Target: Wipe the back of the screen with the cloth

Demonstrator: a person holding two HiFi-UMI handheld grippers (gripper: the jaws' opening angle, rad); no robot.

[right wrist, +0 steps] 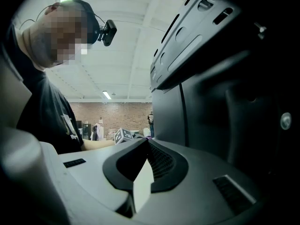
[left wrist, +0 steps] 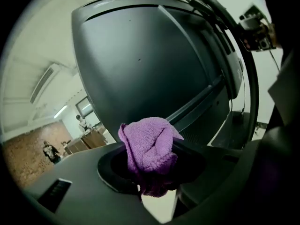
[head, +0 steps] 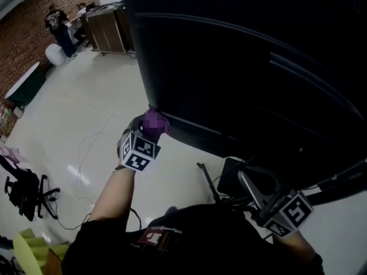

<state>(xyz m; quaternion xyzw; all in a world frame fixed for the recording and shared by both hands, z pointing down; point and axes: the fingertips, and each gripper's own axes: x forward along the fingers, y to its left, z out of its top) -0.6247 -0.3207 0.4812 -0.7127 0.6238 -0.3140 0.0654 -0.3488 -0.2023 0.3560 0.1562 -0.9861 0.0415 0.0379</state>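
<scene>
The black back of the screen [head: 246, 62] fills the upper right of the head view. A purple cloth [head: 153, 122] is bunched in my left gripper [head: 150, 129], which is shut on it. The cloth is up against the screen's lower left corner. In the left gripper view the cloth [left wrist: 149, 149] bulges out between the jaws, with the curved back panel [left wrist: 150, 64] just beyond it. My right gripper [head: 245, 179] hangs low at the right, below the screen. Its jaws [right wrist: 145, 143] are shut with nothing in them, beside the dark panel [right wrist: 225, 97].
Thin cables [head: 86, 153] trail over the pale floor to the left. A black wheeled chair [head: 24, 192] stands at the far left, and a wooden cabinet [head: 109, 30] with people near it at the back. The screen's dark stand parts [head: 209, 183] lie under its lower edge.
</scene>
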